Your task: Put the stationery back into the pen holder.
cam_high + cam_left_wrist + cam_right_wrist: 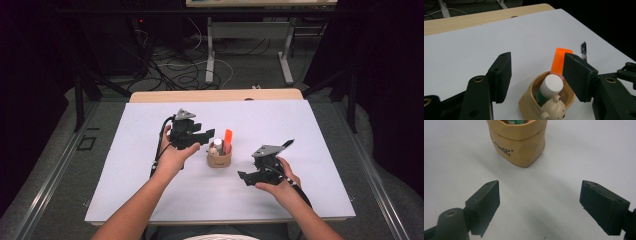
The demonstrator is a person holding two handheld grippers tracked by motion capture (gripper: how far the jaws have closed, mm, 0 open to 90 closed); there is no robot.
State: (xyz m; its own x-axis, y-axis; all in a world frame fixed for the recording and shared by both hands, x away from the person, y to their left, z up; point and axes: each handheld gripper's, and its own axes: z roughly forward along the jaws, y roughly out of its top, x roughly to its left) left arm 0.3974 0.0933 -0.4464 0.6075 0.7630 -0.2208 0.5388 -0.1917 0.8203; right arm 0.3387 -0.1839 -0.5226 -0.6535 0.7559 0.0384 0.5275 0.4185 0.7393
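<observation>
A small tan cup with a bear figure on its rim stands mid-table. It holds an orange marker and a white-capped green tube. In the left gripper view the cup, marker and tube lie just past the jaws. My left gripper hovers open just left of the cup, above its rim. My right gripper is open and holds nothing, low over the table to the right of the cup.
The white tabletop has a wooden strip along its far edge. A small black object lies on the table beyond the cup. Cables and desk legs crowd the floor behind.
</observation>
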